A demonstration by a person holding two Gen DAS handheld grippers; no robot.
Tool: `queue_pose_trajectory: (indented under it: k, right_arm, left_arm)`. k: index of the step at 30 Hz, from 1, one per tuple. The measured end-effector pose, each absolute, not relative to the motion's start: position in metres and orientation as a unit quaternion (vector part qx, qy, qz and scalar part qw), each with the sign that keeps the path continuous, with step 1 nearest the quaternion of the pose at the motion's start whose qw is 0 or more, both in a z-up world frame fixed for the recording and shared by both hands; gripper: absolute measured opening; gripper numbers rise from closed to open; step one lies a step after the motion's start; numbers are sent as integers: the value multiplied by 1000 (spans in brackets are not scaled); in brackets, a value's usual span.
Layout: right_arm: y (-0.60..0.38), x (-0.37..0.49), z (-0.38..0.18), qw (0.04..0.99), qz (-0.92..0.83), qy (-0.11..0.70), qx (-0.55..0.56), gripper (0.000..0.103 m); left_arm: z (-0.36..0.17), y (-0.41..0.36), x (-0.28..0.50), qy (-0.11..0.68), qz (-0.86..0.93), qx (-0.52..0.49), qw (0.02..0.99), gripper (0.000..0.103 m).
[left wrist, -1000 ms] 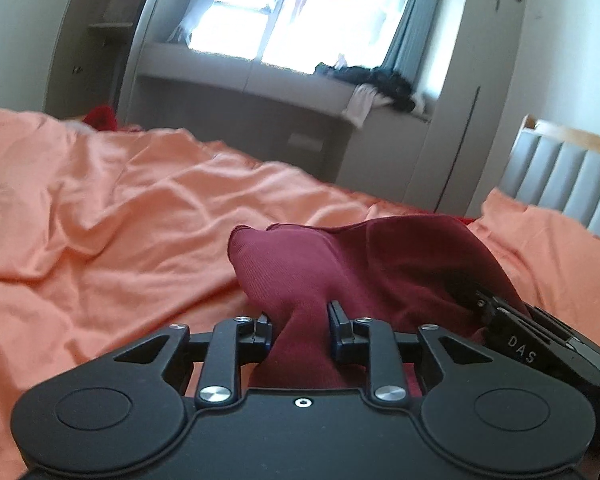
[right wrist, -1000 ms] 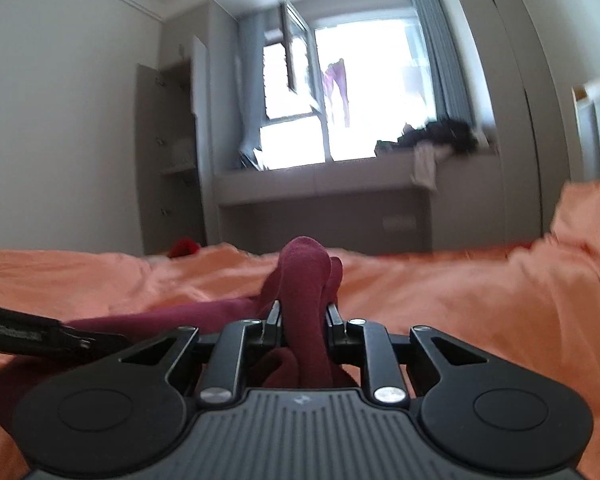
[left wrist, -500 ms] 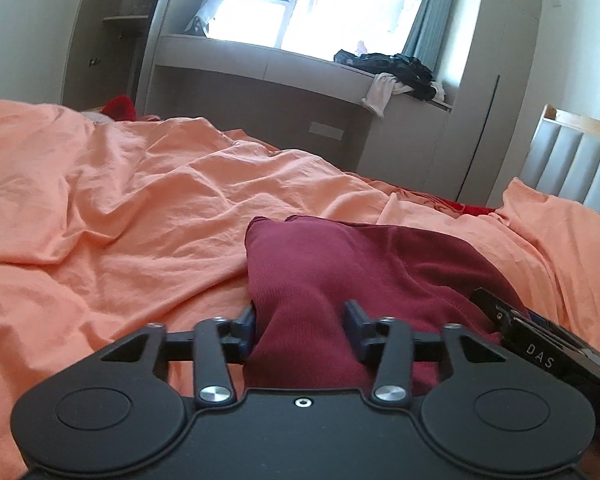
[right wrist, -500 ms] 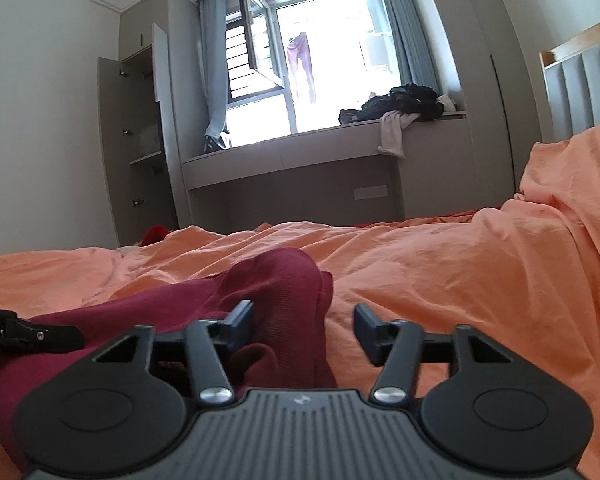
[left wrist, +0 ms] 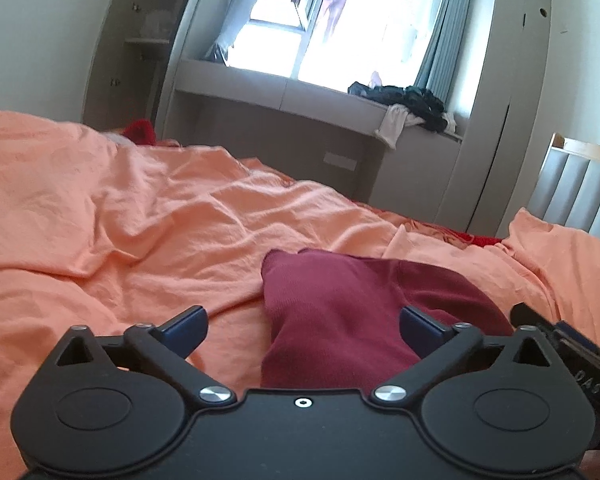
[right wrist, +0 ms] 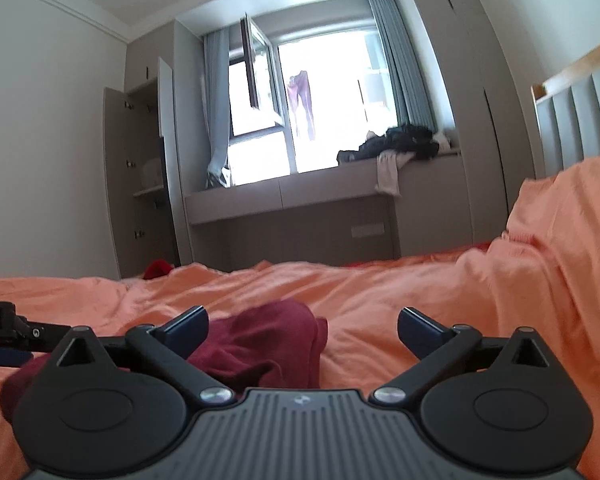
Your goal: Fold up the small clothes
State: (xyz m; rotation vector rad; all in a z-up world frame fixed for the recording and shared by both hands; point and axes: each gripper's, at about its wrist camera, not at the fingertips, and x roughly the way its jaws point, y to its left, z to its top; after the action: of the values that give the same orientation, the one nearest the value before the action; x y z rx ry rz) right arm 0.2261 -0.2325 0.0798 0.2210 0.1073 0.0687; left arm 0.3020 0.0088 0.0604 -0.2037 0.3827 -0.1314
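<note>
Maroon top lies flat on the orange bedsheet, both the left gripper and right gripper having just sprung wide, pads clear, probably so the fold settles.

A home bedroom: an orange-sheeted bed near, a padded headboard right, wardrobes flanking the far window seat.

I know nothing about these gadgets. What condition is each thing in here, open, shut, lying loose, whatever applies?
Left tongs: open, jaws just spread wide, nothing gripped.
Right tongs: open, jaws just spread wide, nothing gripped.
Dark red garment: released, lying bunched on the bed.
Orange sheet: rumpled, spread over the bed.
Window: one pane swung open.
Cupboard: door open.
Clothes pile: heaped loose on the window ledge.
</note>
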Motion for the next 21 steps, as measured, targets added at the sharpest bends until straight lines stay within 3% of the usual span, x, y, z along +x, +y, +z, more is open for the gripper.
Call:
queue_pose_trajectory:
  k: [21]
  right_arm:
    - [-204, 82, 122, 994, 49, -76, 60, 103]
  left_arm:
    - [88, 24, 166, 89, -37, -68, 993, 102]
